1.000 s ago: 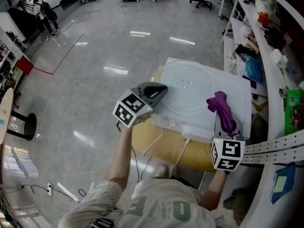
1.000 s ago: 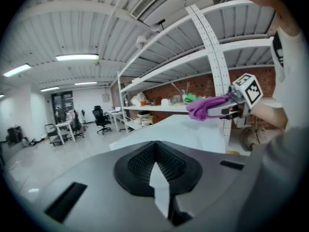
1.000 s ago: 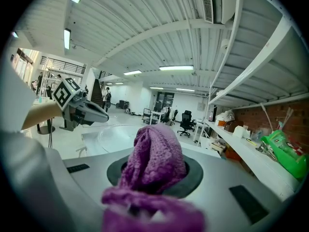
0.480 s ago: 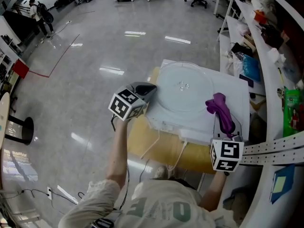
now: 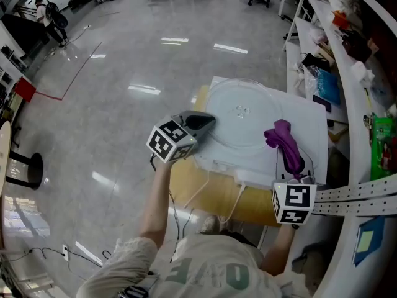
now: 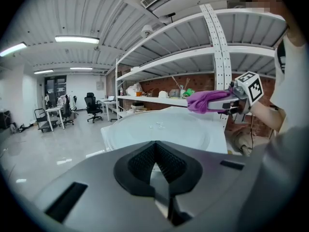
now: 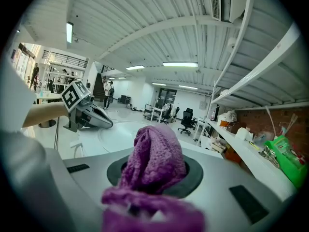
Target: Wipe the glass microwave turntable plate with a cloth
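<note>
One glass turntable plate [image 5: 242, 113] lay flat on the white counter [image 5: 305, 112], taking up most of its left and middle. A small raised hub showed at its centre. The plate was the only dish on the counter.

Two grippers were in play, each with one marker cube. The left gripper [image 5: 209, 120] lay low at the plate's left rim and pointed across the glass. In the left gripper view its fingers [image 6: 166, 164] met at the tips with nothing between them, and the plate [image 6: 159, 128] spread out just beyond them. Its marker cube [image 5: 171, 141] sat towards the person, off the counter's edge.

The right gripper [image 5: 290, 158] came in from the near right side. Its fingers were clamped on one purple cloth [image 5: 282, 141]. In the right gripper view the cloth [image 7: 154, 151] bulged up between them and spilled back towards the camera, hiding the finger pads. The bunched end of the cloth was at the plate's right rim. Whether it touched the glass could not be told. The second marker cube [image 5: 293, 203] was near the counter's front edge.

From the right gripper view the left gripper [image 7: 89, 117] showed across the plate [image 7: 118, 134], the two well apart. Two white cables [image 5: 205, 185] hung from the counter's front edge.
</note>
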`<control>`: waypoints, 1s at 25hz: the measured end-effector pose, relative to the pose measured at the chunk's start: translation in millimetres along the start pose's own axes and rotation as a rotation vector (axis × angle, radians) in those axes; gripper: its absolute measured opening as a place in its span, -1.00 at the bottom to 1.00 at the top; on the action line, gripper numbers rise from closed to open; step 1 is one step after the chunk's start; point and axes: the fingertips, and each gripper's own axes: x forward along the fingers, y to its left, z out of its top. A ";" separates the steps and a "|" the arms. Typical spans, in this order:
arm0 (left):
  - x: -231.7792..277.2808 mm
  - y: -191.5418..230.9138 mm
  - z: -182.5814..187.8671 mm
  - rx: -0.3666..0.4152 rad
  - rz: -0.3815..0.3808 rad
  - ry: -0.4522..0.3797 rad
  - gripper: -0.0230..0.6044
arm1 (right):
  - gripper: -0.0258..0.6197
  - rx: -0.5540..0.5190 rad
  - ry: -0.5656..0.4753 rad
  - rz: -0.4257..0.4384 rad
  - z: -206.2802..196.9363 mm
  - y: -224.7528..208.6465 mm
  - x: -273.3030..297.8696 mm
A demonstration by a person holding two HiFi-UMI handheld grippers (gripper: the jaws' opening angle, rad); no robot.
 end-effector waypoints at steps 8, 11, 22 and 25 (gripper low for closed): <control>0.9 -11.8 -0.5 0.016 -0.011 0.009 -0.92 | -0.77 0.005 -0.043 0.074 20.0 14.5 8.5; 1.6 -11.3 1.0 0.020 -0.007 0.003 -0.92 | -0.77 0.017 -0.112 0.183 55.7 31.0 27.4; 2.0 -17.7 2.0 0.039 -0.025 0.021 -0.92 | -0.77 -0.139 -0.066 0.353 86.9 84.5 76.8; 1.5 -22.2 2.5 0.059 -0.042 0.040 -0.92 | -0.77 -0.145 -0.051 0.366 85.4 88.9 78.0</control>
